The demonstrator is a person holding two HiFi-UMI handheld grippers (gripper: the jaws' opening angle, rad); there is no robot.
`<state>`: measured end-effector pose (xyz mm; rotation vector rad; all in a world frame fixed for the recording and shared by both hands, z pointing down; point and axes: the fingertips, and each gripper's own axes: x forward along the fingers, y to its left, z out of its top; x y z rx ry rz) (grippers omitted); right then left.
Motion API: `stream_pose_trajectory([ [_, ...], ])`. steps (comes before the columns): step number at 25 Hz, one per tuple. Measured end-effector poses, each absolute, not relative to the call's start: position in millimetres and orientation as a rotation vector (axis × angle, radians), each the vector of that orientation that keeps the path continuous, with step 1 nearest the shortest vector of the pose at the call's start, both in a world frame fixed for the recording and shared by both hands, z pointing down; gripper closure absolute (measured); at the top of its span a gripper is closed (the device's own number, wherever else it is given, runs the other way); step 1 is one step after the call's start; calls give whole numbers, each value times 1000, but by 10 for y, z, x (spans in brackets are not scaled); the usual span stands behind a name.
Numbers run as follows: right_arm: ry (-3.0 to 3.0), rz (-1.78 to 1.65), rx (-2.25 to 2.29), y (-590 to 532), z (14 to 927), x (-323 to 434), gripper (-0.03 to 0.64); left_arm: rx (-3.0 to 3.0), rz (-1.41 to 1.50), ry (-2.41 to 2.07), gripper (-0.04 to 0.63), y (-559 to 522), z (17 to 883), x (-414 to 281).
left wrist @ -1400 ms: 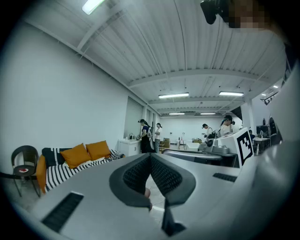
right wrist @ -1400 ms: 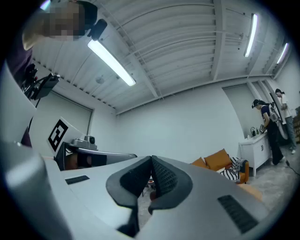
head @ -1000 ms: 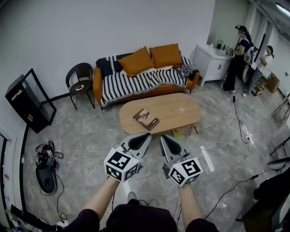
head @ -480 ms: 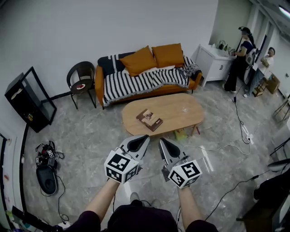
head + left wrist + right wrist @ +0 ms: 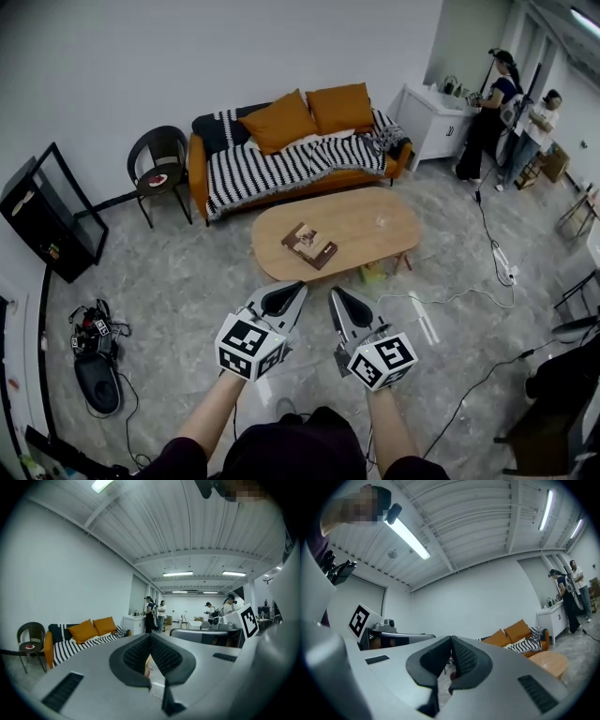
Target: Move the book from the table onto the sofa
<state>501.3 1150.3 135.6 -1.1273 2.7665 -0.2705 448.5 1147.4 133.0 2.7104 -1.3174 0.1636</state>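
A brown book (image 5: 308, 245) lies on the left part of the oval wooden table (image 5: 366, 220) in the head view. Beyond the table stands the orange sofa (image 5: 292, 155) with a striped throw and orange cushions; it also shows as the sofa (image 5: 79, 637) in the left gripper view and the sofa (image 5: 520, 639) in the right gripper view. My left gripper (image 5: 298, 289) and right gripper (image 5: 335, 294) are side by side over the floor, short of the table's near edge. Both are shut with nothing between the jaws.
A black chair (image 5: 159, 164) stands left of the sofa, and a black frame (image 5: 52, 220) leans at the far left. A white cabinet (image 5: 429, 122) and two people (image 5: 506, 108) are at the back right. Cables (image 5: 478, 300) and a black device (image 5: 94, 375) lie on the floor.
The view has shifted: the table and sofa sit slightly lower and closer in the head view. Both grippers stay shut and side by side, edging toward the table.
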Motion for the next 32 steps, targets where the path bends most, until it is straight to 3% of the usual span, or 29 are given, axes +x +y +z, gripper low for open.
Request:
stream_pose_trajectory([
  [32, 2804, -424, -1099, 9769, 1855, 5311, 592, 2591, 212, -1332, 580, 9823, 1808, 4720],
])
